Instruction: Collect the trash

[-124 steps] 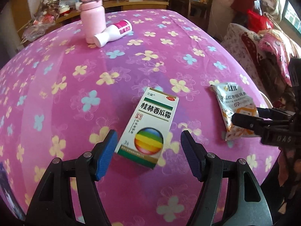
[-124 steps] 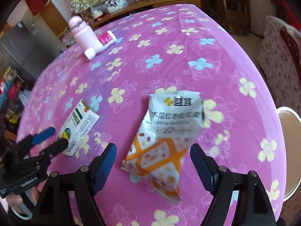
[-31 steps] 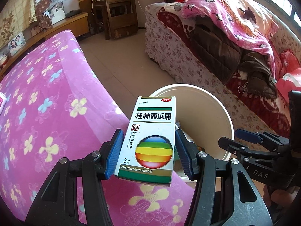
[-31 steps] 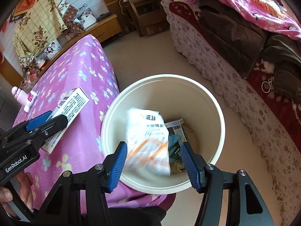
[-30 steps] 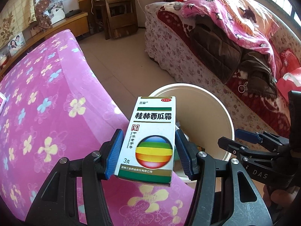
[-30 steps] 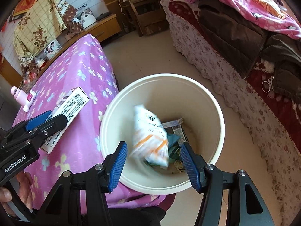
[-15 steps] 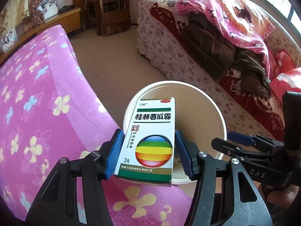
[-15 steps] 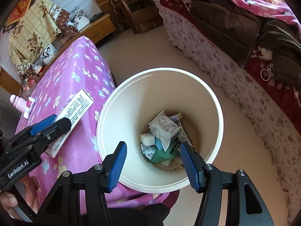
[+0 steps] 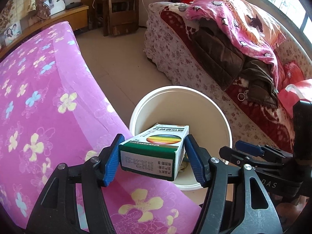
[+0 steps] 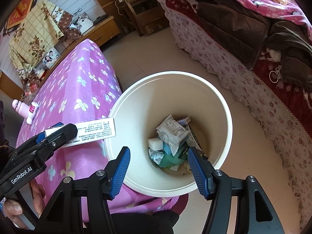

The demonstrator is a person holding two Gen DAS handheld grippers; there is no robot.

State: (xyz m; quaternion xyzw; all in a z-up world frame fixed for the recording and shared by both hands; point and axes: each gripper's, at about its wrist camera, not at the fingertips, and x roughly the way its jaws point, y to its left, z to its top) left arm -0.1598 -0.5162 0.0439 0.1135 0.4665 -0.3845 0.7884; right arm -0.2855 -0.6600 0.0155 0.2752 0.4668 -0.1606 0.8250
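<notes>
A white and green medicine box (image 9: 156, 152) sits between the blue pads of my left gripper (image 9: 153, 143), whose jaws are opening. The box has tipped forward over the white bin (image 9: 175, 88), and a small gap shows at the right pad. From the right wrist view the box (image 10: 93, 130) juts from the left gripper (image 10: 58, 132) over the bin's rim (image 10: 171, 73). My right gripper (image 10: 158, 152) hangs open and empty above the bin. The snack packet (image 10: 171, 132) lies inside on other rubbish.
The table with its pink flowered cloth (image 9: 39, 107) borders the bin on the left. A pink bottle (image 10: 19, 107) and a white bottle (image 10: 32, 114) stand at its far end. A sofa heaped with blankets (image 9: 234, 48) runs along the right.
The snack packet fell from my right gripper into the bin. My left jaws widened and the medicine box tipped forward from face-up toward the bin.
</notes>
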